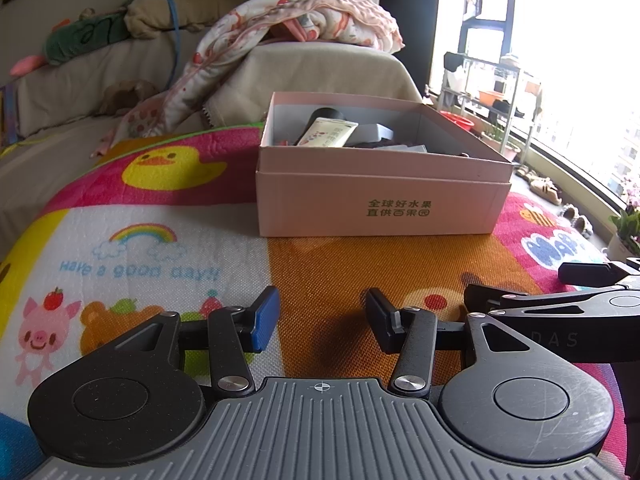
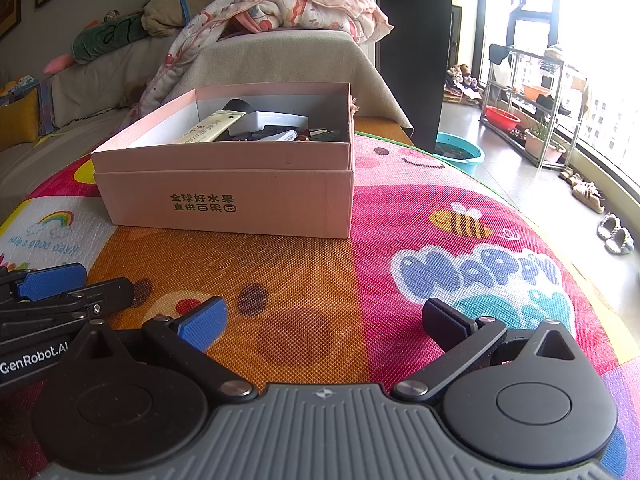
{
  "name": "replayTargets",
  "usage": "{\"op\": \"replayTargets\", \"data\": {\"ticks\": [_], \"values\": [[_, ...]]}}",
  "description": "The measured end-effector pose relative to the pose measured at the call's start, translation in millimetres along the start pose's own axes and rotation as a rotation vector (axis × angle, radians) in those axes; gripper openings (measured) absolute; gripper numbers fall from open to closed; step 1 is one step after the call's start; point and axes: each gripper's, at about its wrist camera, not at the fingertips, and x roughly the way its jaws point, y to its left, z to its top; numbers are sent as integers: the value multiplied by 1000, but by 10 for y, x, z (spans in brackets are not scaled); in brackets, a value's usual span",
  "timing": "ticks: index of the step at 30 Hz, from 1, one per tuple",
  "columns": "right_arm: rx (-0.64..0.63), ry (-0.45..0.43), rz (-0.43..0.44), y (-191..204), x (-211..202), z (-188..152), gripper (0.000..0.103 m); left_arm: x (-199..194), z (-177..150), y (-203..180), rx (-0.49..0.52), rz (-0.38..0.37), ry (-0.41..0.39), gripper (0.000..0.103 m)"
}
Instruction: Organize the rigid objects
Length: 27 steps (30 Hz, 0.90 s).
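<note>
Left gripper [image 1: 322, 318], fingers apart and empty, points at the pink box [image 1: 380, 204] – dead ahead, well apart, its long side facing both hands, neither clearly nearer. Right gripper [image 2: 322, 320], spread wider and also empty, has the box ahead-left. A cream tube [image 1: 328, 132] lies inside among other items. The box bears Chinese print; the mat [image 1: 160, 272] reads "Have a good day!!" – "GenRobot.AI" marks the left gripper.

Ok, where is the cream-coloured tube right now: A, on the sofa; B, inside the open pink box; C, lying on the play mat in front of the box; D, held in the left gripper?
B: the cream-coloured tube leans among other items inside the open pink box, and both grippers are empty.
</note>
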Motion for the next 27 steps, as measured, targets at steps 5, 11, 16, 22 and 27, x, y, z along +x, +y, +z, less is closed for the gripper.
{"op": "replayTargets", "data": {"ticks": [5,11,16,22,27], "values": [[0,0,0,0,1,0,103,2,-2,-5,10,9,0,53],[0,0,0,2,5,-2,103,3,-3,-5,10,8,0,53],[-1,-1,0,2,-2,-3,103,3,-4,-3,9,8,0,53],[1,-1,1,-12,-14,6,103,3,-4,-5,10,8,0,53],[1,-1,1,-11,-11,2,103,3,-4,-3,10,8,0,53]]}}
